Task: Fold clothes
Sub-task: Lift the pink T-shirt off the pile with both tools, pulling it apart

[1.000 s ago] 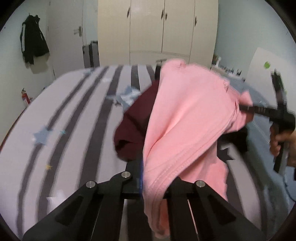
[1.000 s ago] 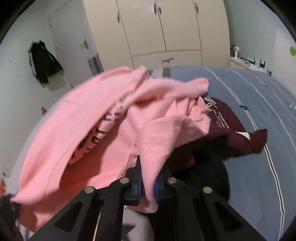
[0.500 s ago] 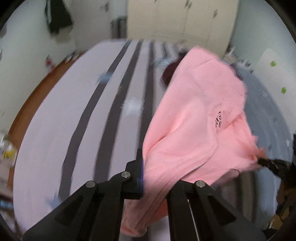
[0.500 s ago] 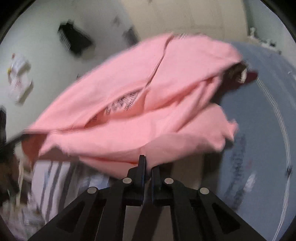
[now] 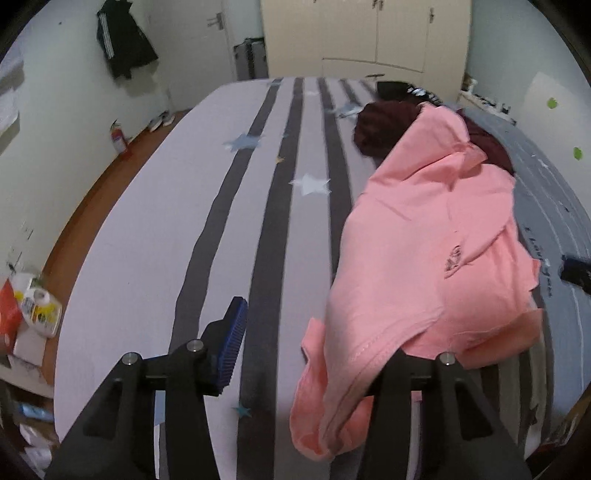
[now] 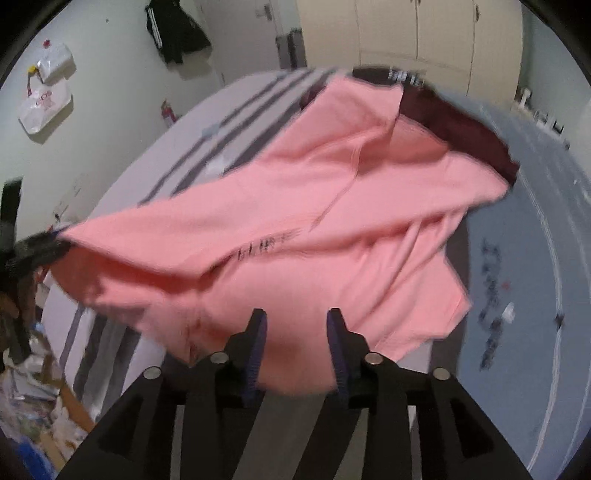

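Both grippers are opening, left gripper (image 5: pixel 310 350) and right gripper (image 6: pixel 295 350), letting the pink shirt (image 5: pixel 436 258) drop across the bed (image 5: pixel 166 221), hem nearest.

A bed (image 5: pixel 155 236) with grey stripes, a cream wardrobe (image 5: pixel 365 33) behind it, a dark jacket (image 5: pixel 123 37) hanging on the wall.

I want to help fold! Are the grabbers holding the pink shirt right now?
No. Both grippers' jaws are opening: the pink shirt drapes over the left gripper's right finger, unpinched.
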Available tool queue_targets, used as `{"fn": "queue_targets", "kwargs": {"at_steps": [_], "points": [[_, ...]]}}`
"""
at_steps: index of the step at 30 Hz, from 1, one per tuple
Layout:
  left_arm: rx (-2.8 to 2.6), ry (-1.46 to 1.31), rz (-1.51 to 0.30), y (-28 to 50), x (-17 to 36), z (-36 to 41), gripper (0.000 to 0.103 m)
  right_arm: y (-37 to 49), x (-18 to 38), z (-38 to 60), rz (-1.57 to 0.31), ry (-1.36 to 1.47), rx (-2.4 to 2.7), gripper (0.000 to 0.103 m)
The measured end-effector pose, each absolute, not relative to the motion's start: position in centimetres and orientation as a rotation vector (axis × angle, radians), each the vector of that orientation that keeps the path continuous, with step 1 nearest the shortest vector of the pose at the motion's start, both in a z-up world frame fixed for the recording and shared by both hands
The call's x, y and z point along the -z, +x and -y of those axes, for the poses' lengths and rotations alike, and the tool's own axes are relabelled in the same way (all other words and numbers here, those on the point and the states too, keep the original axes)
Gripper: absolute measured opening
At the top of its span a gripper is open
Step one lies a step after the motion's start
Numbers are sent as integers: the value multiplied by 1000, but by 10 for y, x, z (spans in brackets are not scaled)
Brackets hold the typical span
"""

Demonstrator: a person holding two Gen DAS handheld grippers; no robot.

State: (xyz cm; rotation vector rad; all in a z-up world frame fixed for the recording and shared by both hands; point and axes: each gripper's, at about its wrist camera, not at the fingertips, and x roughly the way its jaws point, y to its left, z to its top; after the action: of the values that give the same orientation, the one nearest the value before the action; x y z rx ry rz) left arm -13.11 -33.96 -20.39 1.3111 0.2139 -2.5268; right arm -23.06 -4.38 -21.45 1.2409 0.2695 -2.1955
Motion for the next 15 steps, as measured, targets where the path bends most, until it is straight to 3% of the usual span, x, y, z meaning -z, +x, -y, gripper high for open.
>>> {"fn": "queue_targets", "kwargs": {"at_steps": [2, 10, 15], "points": [[2482, 1333, -211, -126, 210, 339, 52, -253, 218, 52, -247, 1239, 2197, 46], [2273, 1386, -367, -122, 262, 362, 52, -370, 285, 122, -323, 1239, 2112, 46], [2185, 1382, -445, -111, 276, 338, 52, -445, 326, 143, -290, 1346, 2067, 46]]}}
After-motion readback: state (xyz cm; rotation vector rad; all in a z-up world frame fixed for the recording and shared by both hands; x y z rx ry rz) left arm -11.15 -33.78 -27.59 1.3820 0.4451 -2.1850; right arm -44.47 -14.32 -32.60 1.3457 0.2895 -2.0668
